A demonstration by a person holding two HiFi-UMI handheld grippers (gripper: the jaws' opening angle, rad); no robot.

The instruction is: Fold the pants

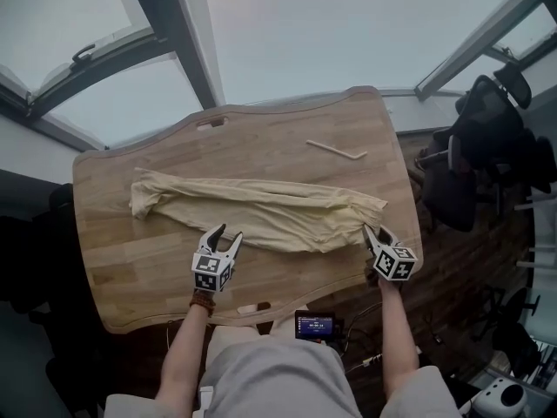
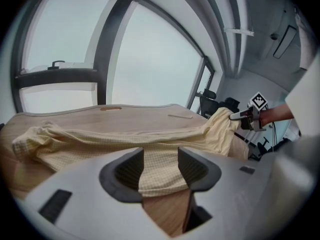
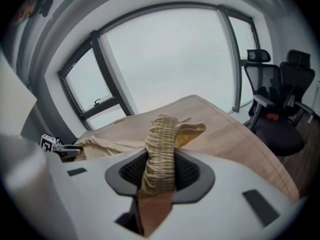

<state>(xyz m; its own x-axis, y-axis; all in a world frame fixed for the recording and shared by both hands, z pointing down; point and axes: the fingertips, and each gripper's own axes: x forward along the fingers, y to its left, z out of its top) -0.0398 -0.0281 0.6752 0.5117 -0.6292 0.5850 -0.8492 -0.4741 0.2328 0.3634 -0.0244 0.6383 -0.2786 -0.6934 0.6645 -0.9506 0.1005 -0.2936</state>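
Pale yellow pants lie stretched left to right across the wooden table. My left gripper stands open at their near edge, about midway along. In the left gripper view a flap of the cloth lies between the spread jaws of the left gripper, and the pads do not press it. My right gripper is at the right end, shut on the ribbed waistband, which is bunched between the jaws of the right gripper and lifted a little off the table.
A thin pale strip lies on the far right part of the table. Black office chairs stand beyond the table's right edge. A small device with a lit screen sits below the near edge. Windows run behind the table.
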